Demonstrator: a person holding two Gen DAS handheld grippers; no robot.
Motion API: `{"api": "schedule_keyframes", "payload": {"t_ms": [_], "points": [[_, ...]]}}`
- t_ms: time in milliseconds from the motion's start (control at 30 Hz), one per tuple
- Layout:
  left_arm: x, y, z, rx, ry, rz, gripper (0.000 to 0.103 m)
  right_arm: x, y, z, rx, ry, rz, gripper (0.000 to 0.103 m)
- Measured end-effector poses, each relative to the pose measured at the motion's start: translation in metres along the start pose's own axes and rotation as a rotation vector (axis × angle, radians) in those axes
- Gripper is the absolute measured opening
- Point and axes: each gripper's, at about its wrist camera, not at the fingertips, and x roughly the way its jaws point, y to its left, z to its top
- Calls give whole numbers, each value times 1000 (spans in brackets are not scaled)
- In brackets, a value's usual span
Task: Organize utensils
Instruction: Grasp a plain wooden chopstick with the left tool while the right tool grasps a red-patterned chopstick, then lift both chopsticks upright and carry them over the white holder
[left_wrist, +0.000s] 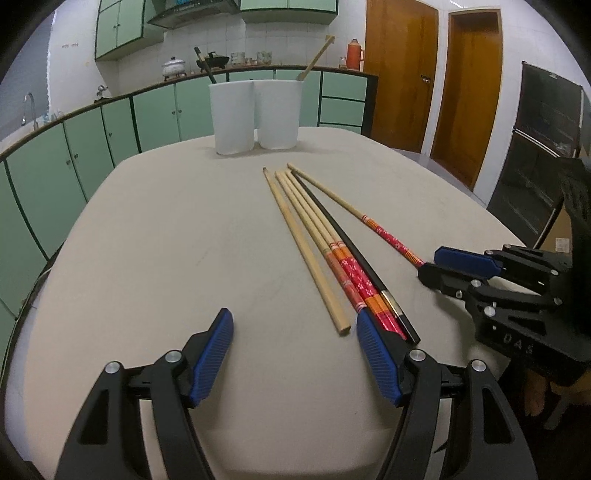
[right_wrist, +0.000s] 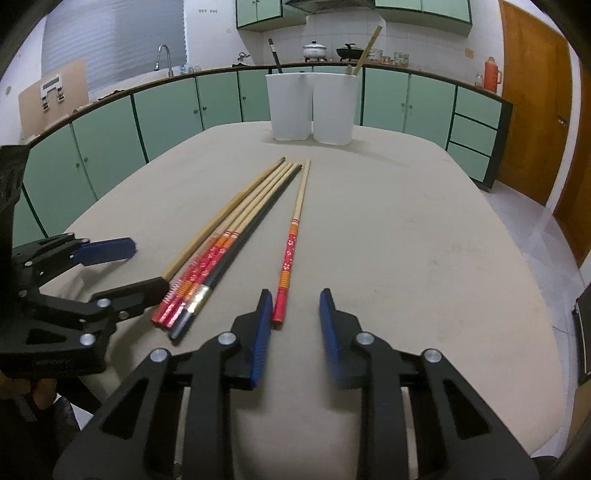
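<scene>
Several chopsticks lie bundled on the beige table: a plain wooden one, red-patterned ones and a black one. One red-patterned chopstick lies apart to their right. Two white holders stand at the far edge; the left holder has a black chopstick in it, the right holder a wooden one. My left gripper is open, its right finger beside the bundle's near ends. My right gripper is open and empty, with the lone chopstick's near end by its left finger.
Green kitchen cabinets and a counter with pots run behind the table. Wooden doors stand at the right. The table's edge curves close at the left and right.
</scene>
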Motion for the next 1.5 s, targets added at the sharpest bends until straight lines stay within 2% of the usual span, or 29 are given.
{"api": "schedule_keyframes", "payload": {"t_ms": [100,167,200,267,333,533,667,700,767,833,900,933,967,1100,1367,1500], "points": [[2,-3,1,-1,-18,14,64,2,3,1,-4,-9,-1,29],[4,-5,2,-1,-34,26,45,5,4,3,-11,-11,-17,26],[4,-5,3,-5,-40,29,41,5,4,4,-11,-12,-31,22],[5,-1,5,-35,-45,26,20,6,2,4,-2,-15,-51,12],[5,4,6,-62,-46,34,7,6,-2,4,13,-20,-77,7],[-1,16,2,-134,-58,86,7,4,-9,1,63,-21,-109,6],[-5,15,-2,-125,-38,104,8,-1,-7,-2,71,-21,-73,10],[-6,14,-3,-108,-38,109,9,-1,-6,-3,68,-22,-67,11],[-7,12,-4,-84,-38,115,20,-1,-3,-4,53,-27,-71,12],[-6,14,-4,-87,-42,105,20,0,-3,-3,52,-27,-68,12],[-4,15,-3,-86,-47,98,19,1,-4,-2,49,-21,-67,8],[-4,15,-2,-88,-47,94,10,1,-4,-1,51,-14,-61,6],[-3,16,0,-97,-41,81,7,0,-6,1,57,-7,-55,6],[-11,16,6,-118,-24,54,7,-12,-11,6,99,-3,-41,5],[-52,24,36,-206,22,50,7,-69,-9,29,120,-72,-15,5],[-75,24,50,-211,10,44,7,-94,-6,41,105,-111,-4,5]]}}
